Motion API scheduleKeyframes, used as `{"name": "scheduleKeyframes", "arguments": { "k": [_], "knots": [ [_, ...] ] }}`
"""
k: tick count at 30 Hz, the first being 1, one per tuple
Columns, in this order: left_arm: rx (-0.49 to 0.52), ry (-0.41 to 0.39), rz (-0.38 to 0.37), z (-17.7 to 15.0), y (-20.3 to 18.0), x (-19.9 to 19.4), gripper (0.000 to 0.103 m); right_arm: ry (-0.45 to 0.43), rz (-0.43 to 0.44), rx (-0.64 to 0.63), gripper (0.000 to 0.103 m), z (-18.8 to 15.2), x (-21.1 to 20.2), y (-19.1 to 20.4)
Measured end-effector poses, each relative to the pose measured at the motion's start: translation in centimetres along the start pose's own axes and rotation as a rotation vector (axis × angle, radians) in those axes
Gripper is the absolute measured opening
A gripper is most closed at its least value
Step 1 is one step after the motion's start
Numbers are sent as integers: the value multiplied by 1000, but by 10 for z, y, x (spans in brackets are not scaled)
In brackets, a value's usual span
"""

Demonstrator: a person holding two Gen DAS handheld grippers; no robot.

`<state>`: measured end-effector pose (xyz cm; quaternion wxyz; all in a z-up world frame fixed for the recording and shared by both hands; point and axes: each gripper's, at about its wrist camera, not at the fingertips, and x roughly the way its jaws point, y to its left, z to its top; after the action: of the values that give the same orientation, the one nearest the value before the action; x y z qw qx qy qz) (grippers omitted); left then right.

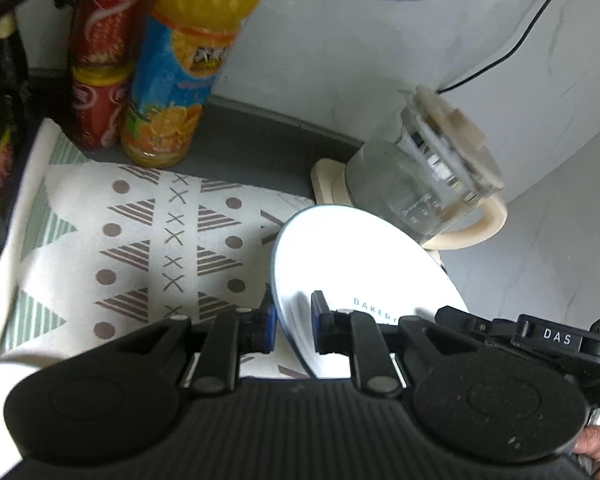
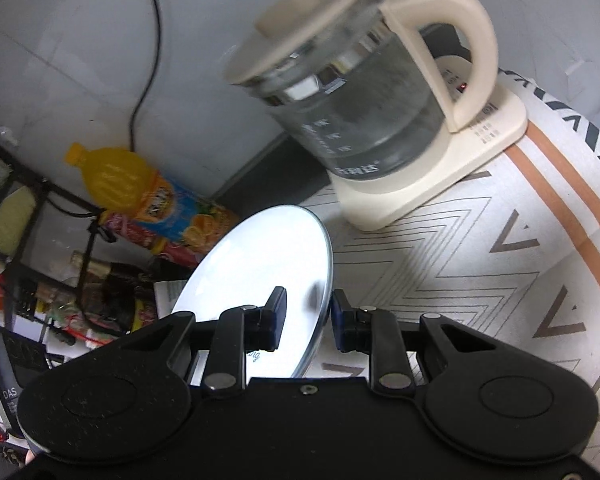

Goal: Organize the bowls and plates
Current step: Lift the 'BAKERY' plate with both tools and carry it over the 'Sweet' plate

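Left wrist view: the left gripper point(image 1: 294, 322) has its blue pads clamped on the near rim of a white plate point(image 1: 348, 256) printed "BAKERY", one finger over the face, one under. The plate is tilted, held above the patterned mat point(image 1: 148, 232), just in front of the glass kettle point(image 1: 424, 176). The right gripper point(image 1: 540, 336) pokes in from the right at the plate's far edge. Count here: one plate, one kettle, one orange juice bottle point(image 1: 180, 80), two red bottles point(image 1: 104, 60) behind it, a power cord point(image 1: 496, 56) on the wall.

Right wrist view: the right gripper point(image 2: 309, 320) straddles the plate point(image 2: 260, 264) edge, one pad on the face; the other pad looks a hair off the rim, so I judge it a light pinch. One plate, one kettle point(image 2: 356, 92) on one cream base point(image 2: 432, 168), one juice bottle point(image 2: 140, 188). No bowls in sight.

To do this well: keep both hands moving together so the plate doesn't twist, hold clear of the kettle, and level it before setting down.
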<state>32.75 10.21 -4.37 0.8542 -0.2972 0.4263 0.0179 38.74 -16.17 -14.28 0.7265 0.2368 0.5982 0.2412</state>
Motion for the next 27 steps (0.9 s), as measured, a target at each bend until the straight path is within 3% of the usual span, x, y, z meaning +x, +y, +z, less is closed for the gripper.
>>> {"name": "scheduleKeyframes", "arguments": {
  "k": [12, 27],
  "knots": [
    [-33, -79, 42, -35, 8, -58, 15, -1, 76, -54, 24, -22, -17, 27],
    [-113, -145, 127, -68, 54, -117, 15, 89, 129, -149, 24, -61, -3, 76]
  ]
}}
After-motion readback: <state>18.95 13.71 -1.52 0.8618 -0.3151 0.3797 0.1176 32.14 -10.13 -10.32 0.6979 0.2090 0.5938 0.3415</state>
